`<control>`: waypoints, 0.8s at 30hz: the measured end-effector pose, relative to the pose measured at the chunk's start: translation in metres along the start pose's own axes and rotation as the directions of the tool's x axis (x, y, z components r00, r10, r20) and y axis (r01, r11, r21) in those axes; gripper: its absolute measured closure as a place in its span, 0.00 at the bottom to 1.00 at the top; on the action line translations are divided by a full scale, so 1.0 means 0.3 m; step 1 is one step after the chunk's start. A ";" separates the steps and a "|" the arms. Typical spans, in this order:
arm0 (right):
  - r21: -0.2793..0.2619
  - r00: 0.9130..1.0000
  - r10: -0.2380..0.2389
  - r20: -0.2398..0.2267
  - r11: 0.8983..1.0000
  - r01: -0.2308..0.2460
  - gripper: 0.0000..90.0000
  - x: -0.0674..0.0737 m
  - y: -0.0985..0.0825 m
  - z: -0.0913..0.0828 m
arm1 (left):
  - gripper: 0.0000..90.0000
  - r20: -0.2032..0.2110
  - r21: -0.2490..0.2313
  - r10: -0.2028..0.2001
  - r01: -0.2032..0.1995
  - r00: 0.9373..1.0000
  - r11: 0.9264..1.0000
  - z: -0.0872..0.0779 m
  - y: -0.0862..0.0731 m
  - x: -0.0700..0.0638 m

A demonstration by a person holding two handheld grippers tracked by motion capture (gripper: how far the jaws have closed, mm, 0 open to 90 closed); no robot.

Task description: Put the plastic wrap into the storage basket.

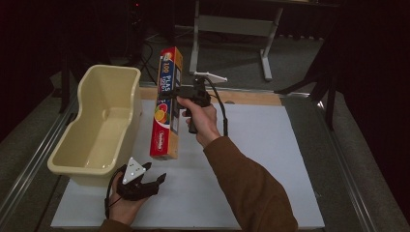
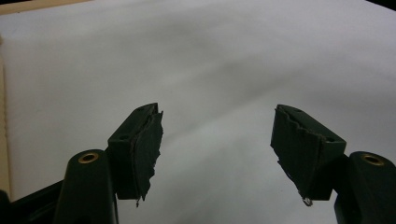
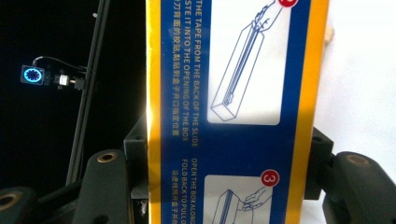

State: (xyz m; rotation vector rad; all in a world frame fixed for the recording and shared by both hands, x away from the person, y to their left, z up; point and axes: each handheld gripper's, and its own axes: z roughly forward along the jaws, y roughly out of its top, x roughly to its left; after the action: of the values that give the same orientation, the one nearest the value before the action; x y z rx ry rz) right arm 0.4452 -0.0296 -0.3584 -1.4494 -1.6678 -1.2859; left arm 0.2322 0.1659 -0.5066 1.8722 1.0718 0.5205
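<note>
A long orange, blue and yellow carton of plastic wrap hangs in the air above the white sheet, its long axis nearly upright. My right gripper is shut on its middle, gripping it from the right. In the right gripper view the carton fills the gap between the two black jaws, with printed instructions facing the camera. My left gripper rests low near the front left of the sheet, held by a hand. Its pads stand wide open with only white sheet between them.
A cream plastic tub stands at the left edge of the white sheet, close beside the hanging carton. A metal stand is on the floor behind the table. The surroundings are dark.
</note>
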 end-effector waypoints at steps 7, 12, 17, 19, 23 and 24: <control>0.000 1.000 0.014 -0.028 1.000 -0.013 0.44 0.030 0.006 0.061 | 0.37 0.001 0.003 0.008 -0.008 1.000 1.000 0.002 -0.001 -0.001; -0.004 0.998 0.035 -0.055 0.999 -0.035 0.44 0.033 0.018 0.113 | 0.37 -0.004 0.004 0.010 -0.010 1.000 1.000 0.003 -0.003 -0.002; 0.007 0.995 0.058 -0.080 0.998 -0.058 0.44 0.043 0.023 0.172 | 0.37 -0.005 0.000 0.016 -0.016 1.000 1.000 0.002 -0.003 -0.003; 0.015 0.994 0.063 -0.093 0.998 -0.062 0.44 0.049 0.022 0.194 | 0.37 -0.005 -0.002 0.019 -0.019 1.000 1.000 0.001 -0.003 -0.005; 0.021 0.994 0.058 -0.090 0.998 -0.056 0.44 0.062 0.022 0.237 | 0.37 -0.005 -0.004 0.024 -0.024 1.000 1.000 -0.003 -0.003 -0.006; 0.026 0.994 0.061 -0.094 0.998 -0.059 0.44 0.064 0.023 0.247 | 0.37 -0.005 -0.007 0.025 -0.025 1.000 1.000 -0.004 -0.002 -0.005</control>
State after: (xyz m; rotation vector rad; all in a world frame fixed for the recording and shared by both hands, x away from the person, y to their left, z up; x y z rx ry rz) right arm 0.4591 0.0456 -0.3667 -1.3918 -1.5613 -1.2779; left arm 0.2301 0.1654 -0.5065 1.8816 1.0495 0.5424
